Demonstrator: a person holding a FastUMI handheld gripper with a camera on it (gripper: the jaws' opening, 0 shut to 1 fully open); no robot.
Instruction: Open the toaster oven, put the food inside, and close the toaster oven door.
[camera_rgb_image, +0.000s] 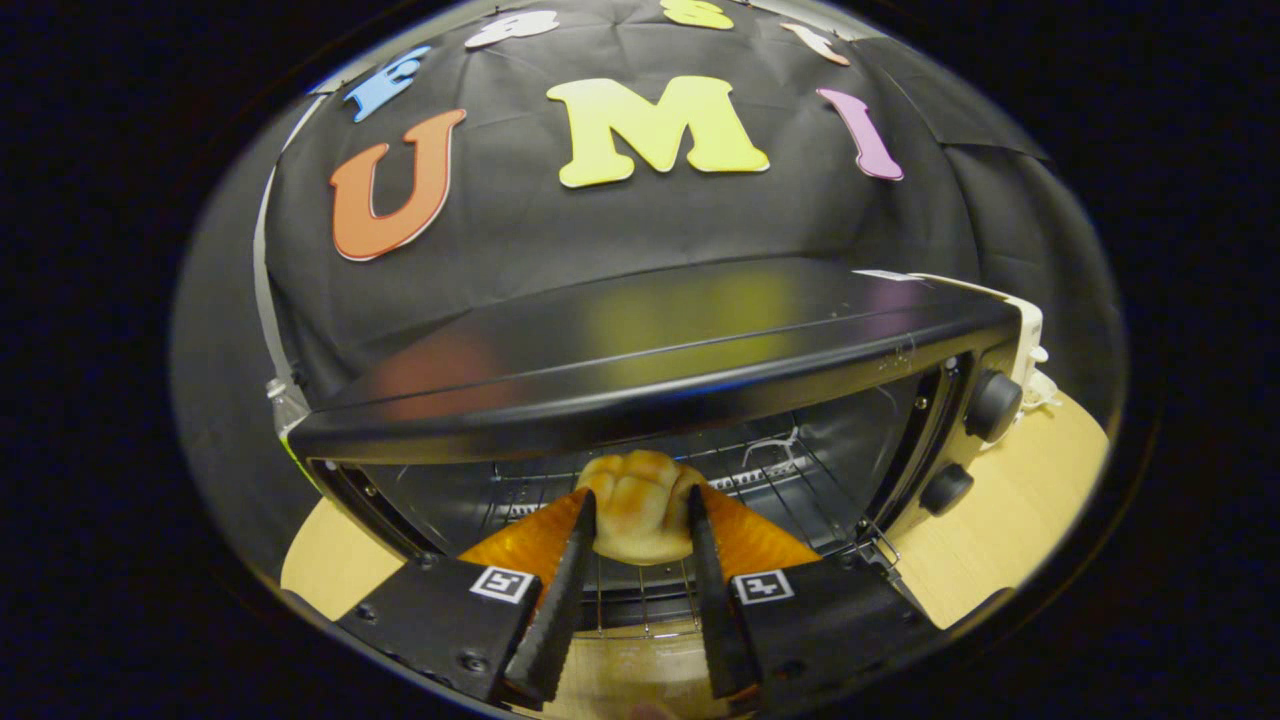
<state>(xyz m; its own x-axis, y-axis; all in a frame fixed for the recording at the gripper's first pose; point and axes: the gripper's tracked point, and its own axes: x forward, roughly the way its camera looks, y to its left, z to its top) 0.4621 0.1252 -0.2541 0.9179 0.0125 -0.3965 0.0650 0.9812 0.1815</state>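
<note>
Two fingers of the gripper (640, 520) are pinched on the food (640, 505), a pale, browned bun-like piece, one finger pressing each side of it. And the toaster oven (650, 360) is wide open ahead, so step one looks done! The food sits right at the mouth of the cavity, above the front edge of the wire rack (640, 600), with the dark interior beyond it. The door itself I can't make out from here. Two knobs (990, 405) stand down the oven's side panel, and the pale wooden worktop (1000, 540) runs underneath. Left to do, by my reckoning: ease the food onto the rack, let go, back out, then swing the door closed.
</note>
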